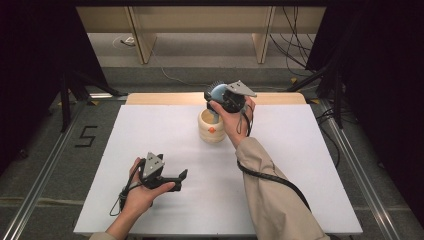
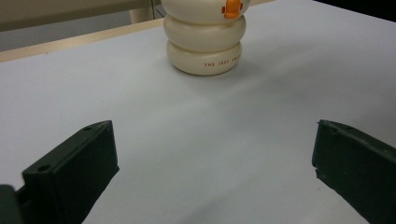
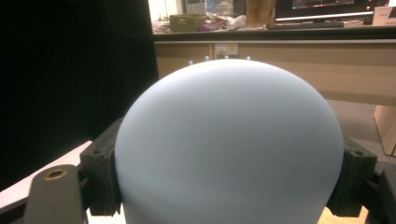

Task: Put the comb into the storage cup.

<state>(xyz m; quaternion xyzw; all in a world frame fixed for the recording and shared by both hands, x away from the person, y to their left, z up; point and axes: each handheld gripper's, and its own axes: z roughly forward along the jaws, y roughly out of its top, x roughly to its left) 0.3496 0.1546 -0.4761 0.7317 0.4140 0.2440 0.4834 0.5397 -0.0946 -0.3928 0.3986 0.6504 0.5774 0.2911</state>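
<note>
A cream ribbed container (image 1: 212, 127) with an orange beak-like knob stands upright near the back middle of the white table; it also appears ahead in the left gripper view (image 2: 205, 46). Just above and behind its rim, my right gripper (image 1: 216, 95) is shut on a pale blue rounded object (image 1: 218, 92) with a dark bristly edge. In the right gripper view, that blue dome (image 3: 229, 140) sits between the two jaws of my right gripper (image 3: 229, 186). My left gripper (image 1: 181, 179) rests low at the front left, open with nothing between its jaws (image 2: 215, 158), pointing toward the container.
The white table top (image 1: 165, 130) has a wooden strip (image 1: 150, 98) along its far edge. Beyond it stand wooden furniture legs (image 1: 142, 45) with cables on the floor. A "5" (image 1: 86, 136) is marked on the floor at left. Black curtains flank both sides.
</note>
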